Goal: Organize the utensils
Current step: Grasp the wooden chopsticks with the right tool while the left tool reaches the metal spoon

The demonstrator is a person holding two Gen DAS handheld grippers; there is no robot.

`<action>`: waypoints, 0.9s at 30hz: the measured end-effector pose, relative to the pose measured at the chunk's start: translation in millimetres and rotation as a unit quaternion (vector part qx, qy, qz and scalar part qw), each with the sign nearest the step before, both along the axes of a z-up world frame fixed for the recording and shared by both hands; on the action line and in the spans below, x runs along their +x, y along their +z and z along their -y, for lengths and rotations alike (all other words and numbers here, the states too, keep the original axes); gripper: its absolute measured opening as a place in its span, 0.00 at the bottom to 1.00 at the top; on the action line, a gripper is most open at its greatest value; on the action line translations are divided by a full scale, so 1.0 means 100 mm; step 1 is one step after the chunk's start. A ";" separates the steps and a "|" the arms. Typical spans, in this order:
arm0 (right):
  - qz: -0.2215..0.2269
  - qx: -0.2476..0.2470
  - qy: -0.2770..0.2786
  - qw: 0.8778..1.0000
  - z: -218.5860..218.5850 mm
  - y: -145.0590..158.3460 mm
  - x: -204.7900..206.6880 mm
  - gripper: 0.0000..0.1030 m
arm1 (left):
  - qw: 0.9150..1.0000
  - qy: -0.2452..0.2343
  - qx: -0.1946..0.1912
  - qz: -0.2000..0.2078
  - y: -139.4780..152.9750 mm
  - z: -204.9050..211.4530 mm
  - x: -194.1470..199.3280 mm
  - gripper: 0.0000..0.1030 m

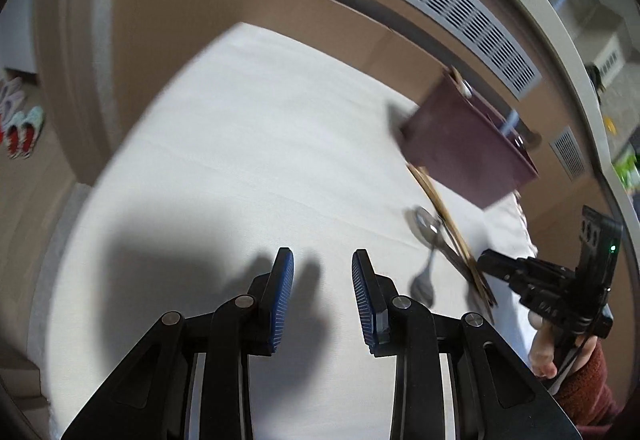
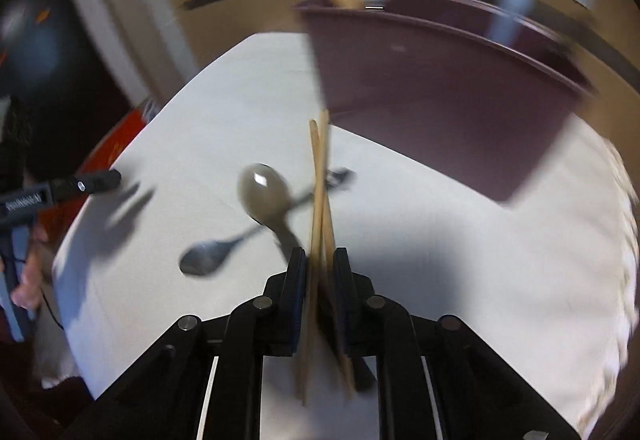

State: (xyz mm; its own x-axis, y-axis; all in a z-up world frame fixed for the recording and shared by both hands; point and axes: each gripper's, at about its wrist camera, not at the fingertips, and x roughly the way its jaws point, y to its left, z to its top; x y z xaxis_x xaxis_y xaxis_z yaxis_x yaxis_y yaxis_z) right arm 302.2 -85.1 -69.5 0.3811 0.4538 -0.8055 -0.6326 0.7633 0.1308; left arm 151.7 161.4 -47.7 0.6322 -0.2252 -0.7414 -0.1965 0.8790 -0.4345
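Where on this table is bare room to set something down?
Bare: the white cloth left of the spoons, under the open left gripper. Crowded: spoons and chopsticks beside the maroon bin.

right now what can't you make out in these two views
- Inside of the maroon utensil holder: both views, its own wall hides it; the tops poking out are blurred.
- Lower ends of the wooden chopsticks: right wrist view, hidden behind the right tongs.
- Small dark utensil behind the chopsticks: blurred, type unclear.
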 end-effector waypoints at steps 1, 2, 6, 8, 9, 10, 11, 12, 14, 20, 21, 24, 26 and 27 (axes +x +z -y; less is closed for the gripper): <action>0.003 0.001 -0.011 1.000 0.08 0.00 -0.02 0.13 | 1.000 -0.011 0.000 -0.002 -0.01 0.07 0.04 0.31; 0.010 -0.005 -0.028 1.000 0.19 0.00 -0.05 0.13 | 1.000 -0.026 0.002 -0.004 -0.01 0.17 0.09 0.31; 0.024 -0.038 -0.076 0.996 0.46 -0.07 -0.10 0.14 | 0.997 -0.079 0.012 -0.005 -0.01 0.51 0.27 0.31; 0.026 -0.039 -0.084 0.995 0.57 -0.09 -0.15 0.15 | 0.995 -0.094 0.007 -0.012 -0.01 0.67 0.38 0.31; 0.030 -0.037 -0.082 0.996 0.60 -0.09 -0.19 0.15 | 0.995 -0.096 0.001 -0.015 -0.02 0.72 0.43 0.31; 0.035 -0.036 -0.076 0.996 0.57 -0.07 -0.20 0.15 | 0.995 -0.099 -0.009 -0.018 -0.02 0.78 0.49 0.31; 0.040 -0.035 -0.069 0.996 0.56 -0.06 -0.23 0.15 | 0.995 -0.098 -0.014 -0.021 -0.03 0.83 0.54 0.31; 0.046 -0.034 -0.064 0.996 0.54 -0.04 -0.26 0.16 | 0.995 -0.096 -0.013 -0.023 -0.03 0.86 0.57 0.31; 0.048 -0.028 -0.052 0.997 0.49 -0.01 -0.28 0.16 | 0.995 -0.097 -0.002 -0.021 -0.01 0.94 0.61 0.31; 0.032 0.006 0.003 0.999 0.10 0.07 -0.18 0.16 | 0.994 -0.094 0.037 -0.028 -0.03 0.94 0.52 0.31; 0.028 0.008 0.009 1.000 0.04 0.07 -0.15 0.16 | 0.995 -0.092 0.034 -0.030 -0.04 0.92 0.51 0.31; 0.027 -0.007 0.016 0.999 -0.22 -0.01 -0.05 0.15 | 0.995 -0.085 0.030 -0.034 -0.07 0.87 0.47 0.31; 0.037 -0.036 0.014 0.999 -0.33 -0.09 0.00 0.06 | 0.996 -0.081 0.022 -0.038 -0.08 0.84 0.46 0.31; 0.042 -0.048 0.011 0.998 -0.35 -0.12 0.03 0.04 | 0.996 -0.080 0.019 -0.040 -0.08 0.82 0.45 0.31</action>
State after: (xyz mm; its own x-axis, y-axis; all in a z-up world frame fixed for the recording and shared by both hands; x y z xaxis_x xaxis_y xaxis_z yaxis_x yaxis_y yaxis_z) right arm 305.3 -49.9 -81.3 0.4395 0.3846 -0.8118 -0.6544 0.7561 0.0039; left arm 196.9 79.1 -55.6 0.5293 -0.2899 -0.7974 -0.0849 0.9170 -0.3897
